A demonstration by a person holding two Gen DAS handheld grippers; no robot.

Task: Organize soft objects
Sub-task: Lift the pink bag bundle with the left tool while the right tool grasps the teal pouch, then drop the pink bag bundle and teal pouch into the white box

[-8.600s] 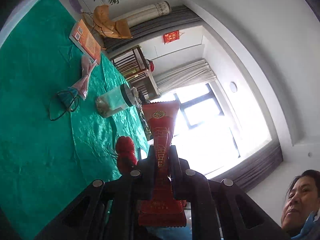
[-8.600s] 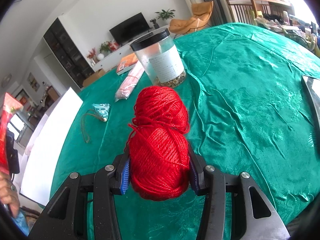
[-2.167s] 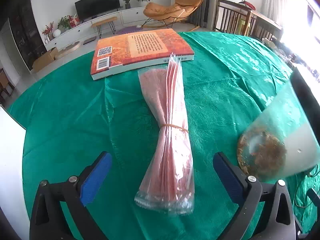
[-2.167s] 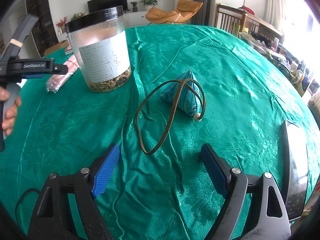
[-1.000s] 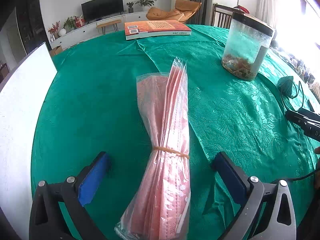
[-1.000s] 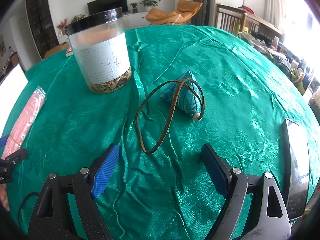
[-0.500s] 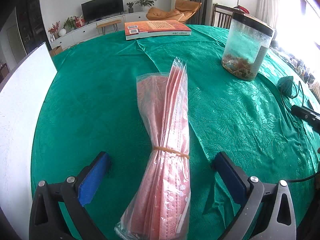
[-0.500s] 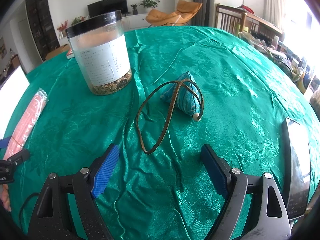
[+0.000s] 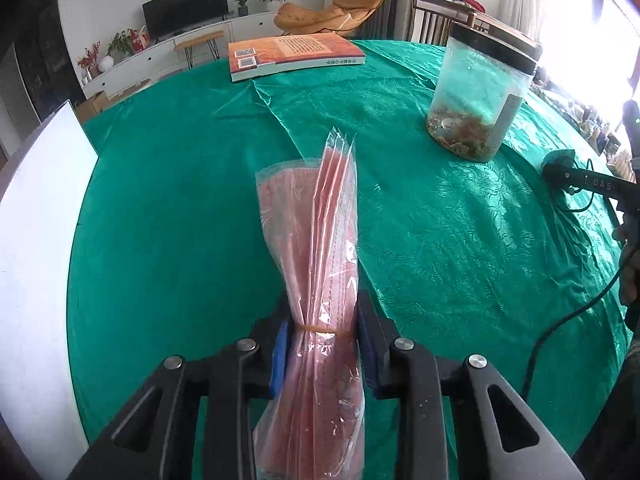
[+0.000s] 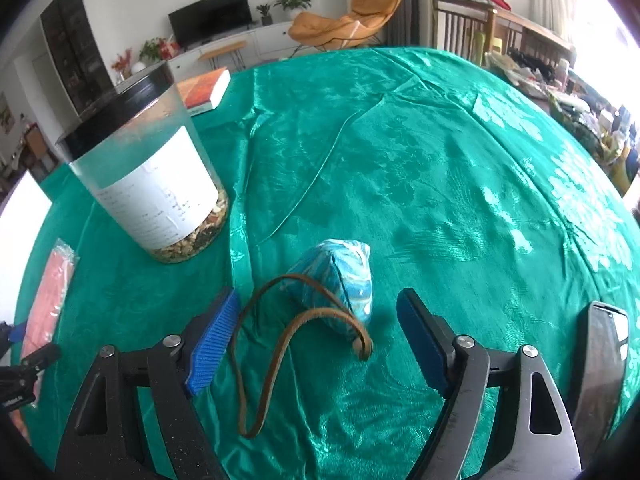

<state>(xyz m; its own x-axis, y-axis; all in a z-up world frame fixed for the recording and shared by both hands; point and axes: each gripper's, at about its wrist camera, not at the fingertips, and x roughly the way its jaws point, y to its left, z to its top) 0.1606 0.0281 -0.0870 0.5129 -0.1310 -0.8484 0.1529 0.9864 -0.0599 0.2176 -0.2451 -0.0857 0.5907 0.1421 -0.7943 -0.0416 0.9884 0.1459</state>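
Pink bag bundle (image 9: 316, 280), lower centre, clamped at its rubber band by the left tool (image 9: 322, 344), just closed. Right tool (image 10: 316, 340), closing yet apart, straddles the blue pouch (image 10: 340, 280); grip the pouch's body, avoiding the cord (image 10: 280, 344).

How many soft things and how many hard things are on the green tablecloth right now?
Soft: 2, the pink bag bundle and the blue pouch with its cord.
Hard: 3, the jar, the book and the dark flat device at the right edge.
Total: 5
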